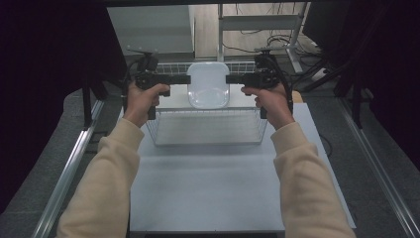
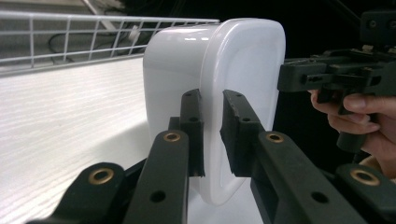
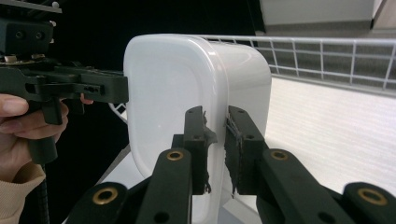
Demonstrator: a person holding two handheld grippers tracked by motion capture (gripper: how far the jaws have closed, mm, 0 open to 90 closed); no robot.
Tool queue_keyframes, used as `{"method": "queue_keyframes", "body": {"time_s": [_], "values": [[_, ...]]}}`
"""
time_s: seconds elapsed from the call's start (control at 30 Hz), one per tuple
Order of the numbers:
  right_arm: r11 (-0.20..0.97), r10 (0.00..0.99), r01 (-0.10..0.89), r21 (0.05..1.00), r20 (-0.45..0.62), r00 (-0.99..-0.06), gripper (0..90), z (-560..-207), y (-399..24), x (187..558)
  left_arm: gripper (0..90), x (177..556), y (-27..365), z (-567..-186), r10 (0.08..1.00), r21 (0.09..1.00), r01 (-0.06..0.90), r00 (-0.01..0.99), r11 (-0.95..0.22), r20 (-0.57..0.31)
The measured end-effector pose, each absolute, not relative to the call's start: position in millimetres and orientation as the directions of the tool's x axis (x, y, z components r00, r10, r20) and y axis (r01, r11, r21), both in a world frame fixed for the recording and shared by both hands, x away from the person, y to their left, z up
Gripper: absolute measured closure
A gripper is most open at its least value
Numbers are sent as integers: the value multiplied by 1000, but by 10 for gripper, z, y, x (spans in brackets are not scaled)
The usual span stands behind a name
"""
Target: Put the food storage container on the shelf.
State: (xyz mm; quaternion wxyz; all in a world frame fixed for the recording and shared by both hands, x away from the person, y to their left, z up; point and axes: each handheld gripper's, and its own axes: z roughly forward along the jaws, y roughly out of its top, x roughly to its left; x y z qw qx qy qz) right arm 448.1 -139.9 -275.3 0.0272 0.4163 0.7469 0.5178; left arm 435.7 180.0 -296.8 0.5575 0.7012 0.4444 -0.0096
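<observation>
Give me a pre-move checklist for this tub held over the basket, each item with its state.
1. Left hand-held gripper clamped on the rim of the tub: ok.
2. Right hand-held gripper clamped on the opposite rim: ok.
3. Tub clear of the wire basket, carried above it: ok.
4. Tub level between the two grips, high view: ok.
5. Tub empty: cannot tell for sure; nothing is seen inside from above.
6. Basket floor free below the tub: ok.

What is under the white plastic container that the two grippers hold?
Under the white container, held by the left gripper and right gripper, is the wire basket. The container hides the part of the basket beneath it.
</observation>
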Motion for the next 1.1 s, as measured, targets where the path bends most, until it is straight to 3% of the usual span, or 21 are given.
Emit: {"method": "queue_keyframes", "body": {"time_s": [0.57, 0.73, 0.93, 1.07, 1.1], "values": [[-6, 663, 750, 662, 564, -492, 660, -2953, -1351, 4960, 736, 4895, 1836, -3205, 553, 610, 772, 435, 179, -711], [-51, 638, 776, 628, 618, -459, 658, -3034, -1380, 5045, 714, 4916, 1825, -3243, 563, 604, 778, 425, 174, -709], [-52, 642, 762, 646, 606, -470, 679, -3066, -1384, 5083, 679, 4904, 1820, -3287, 564, 612, 770, 429, 179, -705], [-62, 647, 723, 688, 579, -496, 554, -3029, -1392, 5042, 539, 4847, 1810, -3257, 577, 638, 749, 446, 178, -684], [-66, 642, 692, 718, 562, -521, 513, -2976, -1411, 4992, 463, 4788, 1829, -3201, 598, 666, 727, 463, 166, -654]]}}
